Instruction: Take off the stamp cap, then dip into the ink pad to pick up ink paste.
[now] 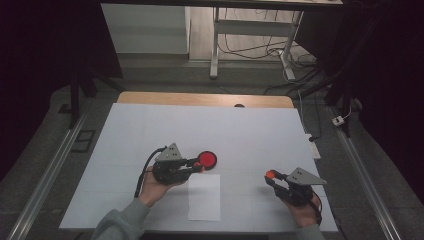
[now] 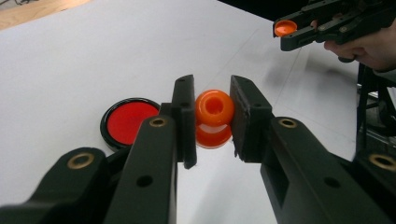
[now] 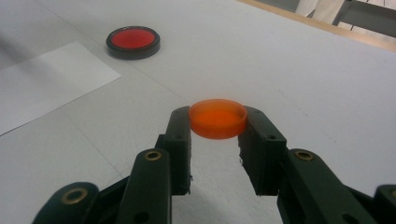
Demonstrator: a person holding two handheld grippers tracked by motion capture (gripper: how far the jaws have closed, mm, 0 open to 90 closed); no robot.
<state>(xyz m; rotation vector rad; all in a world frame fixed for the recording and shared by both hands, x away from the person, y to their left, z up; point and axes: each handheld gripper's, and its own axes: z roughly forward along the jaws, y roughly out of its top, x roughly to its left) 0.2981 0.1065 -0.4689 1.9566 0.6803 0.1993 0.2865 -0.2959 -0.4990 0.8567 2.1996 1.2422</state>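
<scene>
My left gripper (image 2: 212,114) is clamped on an orange bottle (image 2: 214,112), its open mouth facing back toward the camera, just beside the red disc (image 2: 128,121). My right gripper (image 3: 217,123) pinches the orange cap (image 3: 217,117) (hollow side up) above the table (image 1: 260,135).

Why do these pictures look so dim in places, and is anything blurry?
High view: light falls on the white table while the room around it sinks into near black. Left gripper view: the orange ring piece between the jaws is sharp, but the near jaw arms are soft and the table glares pale. Right gripper view: the orange cap is crisp; the red disc behind looks slightly soft.
</scene>
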